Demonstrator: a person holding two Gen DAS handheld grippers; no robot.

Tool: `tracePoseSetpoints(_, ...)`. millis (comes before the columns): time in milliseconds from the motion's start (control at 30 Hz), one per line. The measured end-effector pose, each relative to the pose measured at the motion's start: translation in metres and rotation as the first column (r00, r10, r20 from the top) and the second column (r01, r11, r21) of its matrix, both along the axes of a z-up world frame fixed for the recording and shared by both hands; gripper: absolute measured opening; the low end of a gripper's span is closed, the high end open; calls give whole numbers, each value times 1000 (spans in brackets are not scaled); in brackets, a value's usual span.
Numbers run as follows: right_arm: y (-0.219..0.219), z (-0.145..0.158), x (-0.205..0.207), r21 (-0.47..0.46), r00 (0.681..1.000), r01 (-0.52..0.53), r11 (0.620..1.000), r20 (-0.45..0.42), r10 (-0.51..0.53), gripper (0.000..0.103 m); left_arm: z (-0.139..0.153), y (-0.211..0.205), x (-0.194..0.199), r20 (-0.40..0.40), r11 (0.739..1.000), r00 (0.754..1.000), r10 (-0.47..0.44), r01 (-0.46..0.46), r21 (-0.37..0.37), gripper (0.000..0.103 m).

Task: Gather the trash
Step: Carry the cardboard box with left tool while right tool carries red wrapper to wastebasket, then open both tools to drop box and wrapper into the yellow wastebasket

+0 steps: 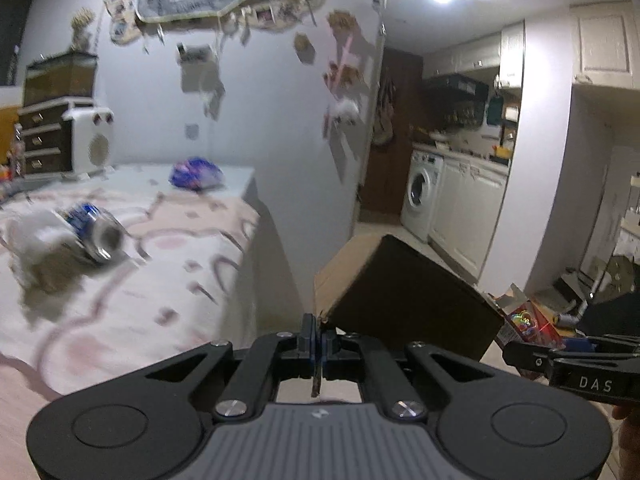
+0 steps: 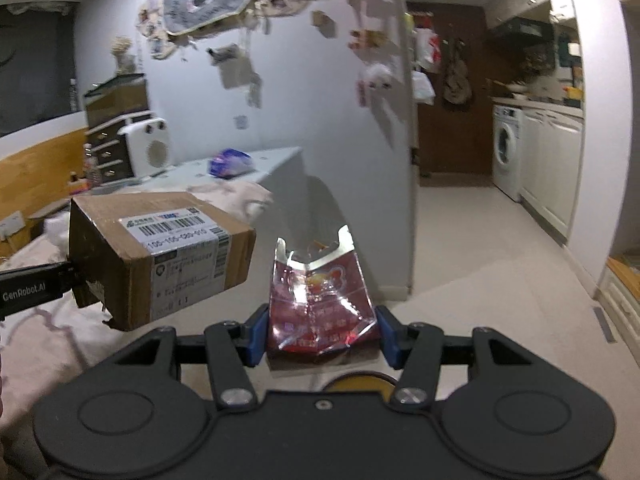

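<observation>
**Both grippers carry trash above the bed's edge**

The left gripper (image 1: pixel 319 336) is clenched tight on a thin flap at the corner of a brown cardboard box (image 1: pixel 404 296), its blue pads pressed together with only the cardboard edge between them. The box hangs in the air ahead of that gripper, tilted, with its white shipping label (image 2: pixel 180 236) facing up in the right wrist view.

The right gripper (image 2: pixel 320 332) grasps a red, shiny snack bag (image 2: pixel 320 292) across its lower part; both blue pads press against the bag's sides and the torn silver top stands upward. In the left wrist view the bag (image 1: pixel 528 320) shows just beside the box, to its right.

To the left lies a bed (image 1: pixel 132 280) with a pale pink patterned cover. On it rests a blue and silver can (image 1: pixel 94 232) lying on its side, blurred, next to something white that I cannot make out. Farther back, a blue-purple crumpled wrapper (image 1: pixel 196 174) sits on a pale surface (image 1: pixel 236 176) against the wall.

Beyond the wall's corner a kitchen opens, with a white washing machine (image 1: pixel 420 192) under a counter and a light tiled floor (image 2: pixel 480 260).
</observation>
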State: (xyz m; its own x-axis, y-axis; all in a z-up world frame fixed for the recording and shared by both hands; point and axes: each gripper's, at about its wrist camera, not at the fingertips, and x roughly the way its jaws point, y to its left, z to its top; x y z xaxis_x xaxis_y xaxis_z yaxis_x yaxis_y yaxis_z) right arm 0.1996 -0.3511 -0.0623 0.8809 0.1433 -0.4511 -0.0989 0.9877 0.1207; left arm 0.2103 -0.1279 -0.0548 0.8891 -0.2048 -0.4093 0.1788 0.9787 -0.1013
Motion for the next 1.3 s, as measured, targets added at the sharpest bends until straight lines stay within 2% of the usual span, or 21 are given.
tracePoseSetpoints(200,-31,-42,12,0,997,46,999,-67,-46,55,-48,-41,41,-125,1000,992,-8,10,14,2)
tracePoseSetpoints(433,-61,-108,49,41,978,91,995,-194,-81,55,-118,-77,105,-301,1000,954,0,5,16,2)
tracePoseSetpoints(600,-78,-164,83,55,949,115,992,-301,-94,55,-179,-93,154,-423,999,905,39,-28,32,2)
tracePoseSetpoints(733,-89,-206,109,69,922,124,990,-377,-89,55,-227,-102,193,-486,998,872,64,-54,36,2)
tracePoseSetpoints(900,-94,-255,145,98,890,131,987,-449,-74,55,-286,-105,242,-586,995,805,93,-99,21,2)
tracePoseSetpoints(1067,-87,-299,178,127,866,132,983,-497,-52,55,-342,-105,284,-656,994,749,93,-112,13,2)
tracePoseSetpoints(1167,-80,-324,196,125,845,133,983,-534,-46,55,-373,-104,311,-682,992,724,100,-123,14,2)
tracePoseSetpoints(1300,-73,-355,210,124,811,123,985,-584,-28,55,-415,-92,342,-735,980,673,83,-187,-60,2)
